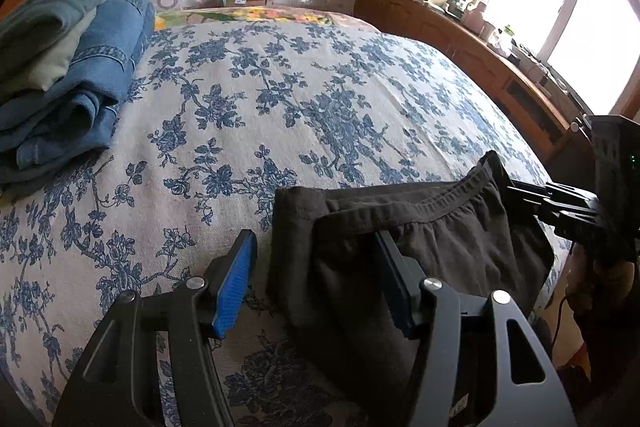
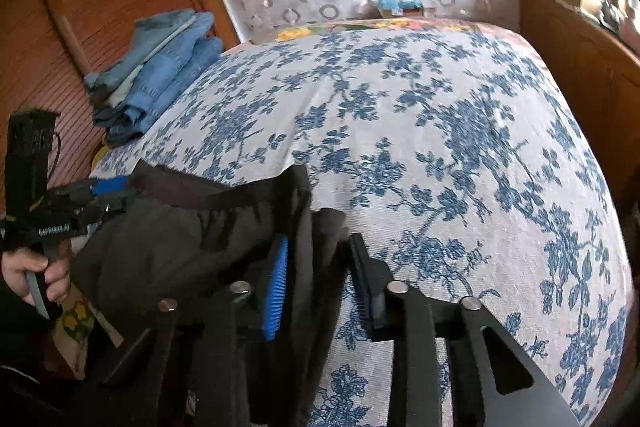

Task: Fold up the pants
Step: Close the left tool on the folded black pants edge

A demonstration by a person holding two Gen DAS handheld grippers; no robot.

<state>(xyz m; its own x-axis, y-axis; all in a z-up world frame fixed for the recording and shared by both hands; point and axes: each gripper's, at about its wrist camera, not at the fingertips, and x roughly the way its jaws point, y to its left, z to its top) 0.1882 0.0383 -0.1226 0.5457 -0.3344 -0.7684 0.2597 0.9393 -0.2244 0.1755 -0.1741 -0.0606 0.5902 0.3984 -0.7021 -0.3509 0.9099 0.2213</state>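
The dark pants (image 1: 400, 259) lie bunched at the bed's (image 1: 280, 115) near edge; both left tongs (image 1: 316, 283) and right tongs (image 2: 320, 275) gape, straddling cloth unclamped (waistband uppermost). Likely mid-fold; next needs closing, then carrying the fabric over.

Left black two-finger gripper with blue ribbed pads (image 1: 316, 283): jaws wide apart, level. Right black blue-padded gripper (image 2: 320, 283): jaws parted. Bare left hand (image 2: 38, 277) clenches handle.

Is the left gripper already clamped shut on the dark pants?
No: in the left wrist view the left gripper stands open, its fingers wide apart around the edge of the dark pants.
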